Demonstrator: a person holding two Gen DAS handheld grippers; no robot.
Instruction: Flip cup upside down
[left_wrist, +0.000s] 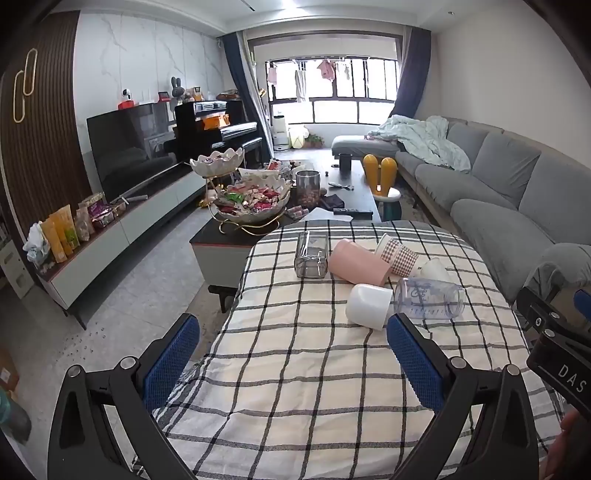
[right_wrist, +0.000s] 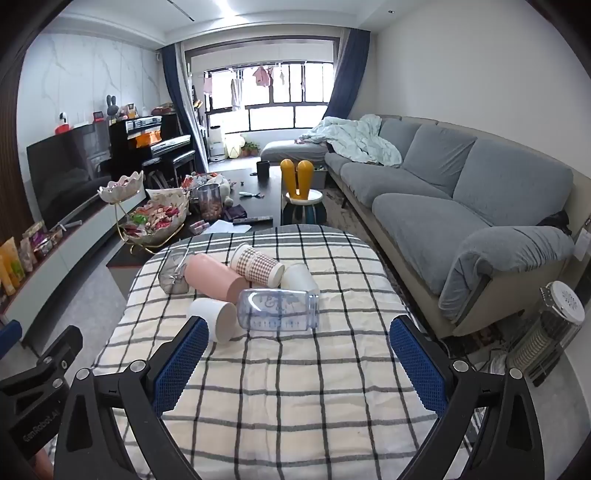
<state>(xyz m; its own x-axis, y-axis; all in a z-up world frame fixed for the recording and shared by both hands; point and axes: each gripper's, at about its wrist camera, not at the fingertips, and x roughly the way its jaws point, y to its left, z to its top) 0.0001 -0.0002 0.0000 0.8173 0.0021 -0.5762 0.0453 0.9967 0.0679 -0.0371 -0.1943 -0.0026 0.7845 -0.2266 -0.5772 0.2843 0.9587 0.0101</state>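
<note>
— Fingers on the left gripper are spreading wide with nothing between them, and the right gripper is matching that, released and empty. Why are both hanging back?

— Probably because the cups are lying in a jumble at the far half of the counter, well apart from either tool. Nothing is being gripped yet, so a choice seems to be pending.

— Which looks likeliest?

— The white cup is lying on its side nearest, just beside the clear printed cup, which is touching it. The pink cup is resting behind, against the checked cup.

— Why does that matter?

— Being outermost, the white one is offering open flanks for the pads; the others are crowding each other, so reaching them risks nudging neighbours and rolling them across the checked cloth.
</note>
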